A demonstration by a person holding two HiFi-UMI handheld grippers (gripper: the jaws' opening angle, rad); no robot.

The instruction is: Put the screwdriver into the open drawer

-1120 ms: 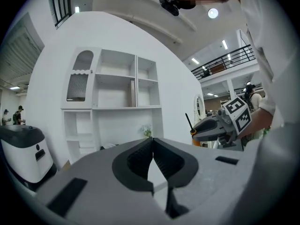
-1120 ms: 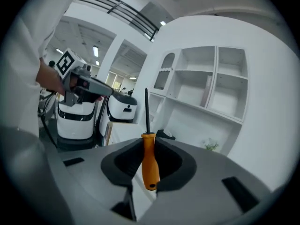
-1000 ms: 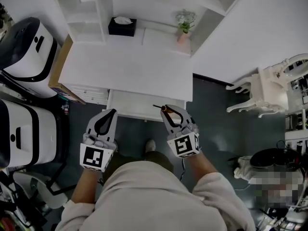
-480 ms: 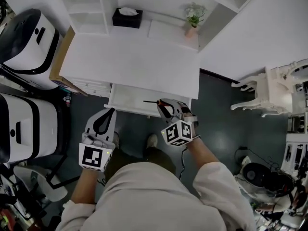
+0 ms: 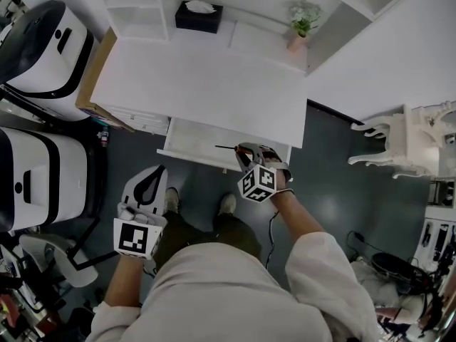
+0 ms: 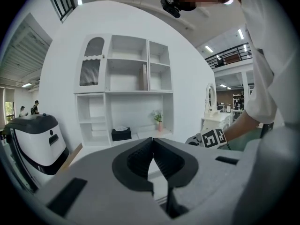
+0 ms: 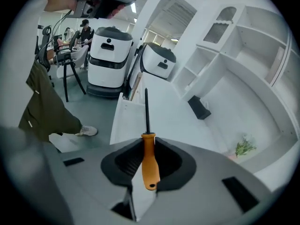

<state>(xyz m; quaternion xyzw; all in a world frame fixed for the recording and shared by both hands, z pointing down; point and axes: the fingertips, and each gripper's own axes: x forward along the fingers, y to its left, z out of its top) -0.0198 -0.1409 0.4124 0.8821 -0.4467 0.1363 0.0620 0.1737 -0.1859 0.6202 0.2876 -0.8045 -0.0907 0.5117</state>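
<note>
Two right gripper [image 7: 148, 140] fingers [image 7: 123, 160] tight around the screwdriver [image 7: 149, 165] handle, shaft beyond them.

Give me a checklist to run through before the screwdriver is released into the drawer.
1. Grip: the right gripper has its jaws clamped on the orange handle of the screwdriver: ok.
2. Drawer pulled out from under the desk: ok.
3. Landing spot: the drawer's visible floor is bare white: ok.
4. Position: in the head view the shaft lies over the drawer, with the handle near its front rim: ok.
5. Height above the drawer floor: cannot tell.
6. Left gripper: shut, empty, and apart from the drawer's front: ok.
</note>
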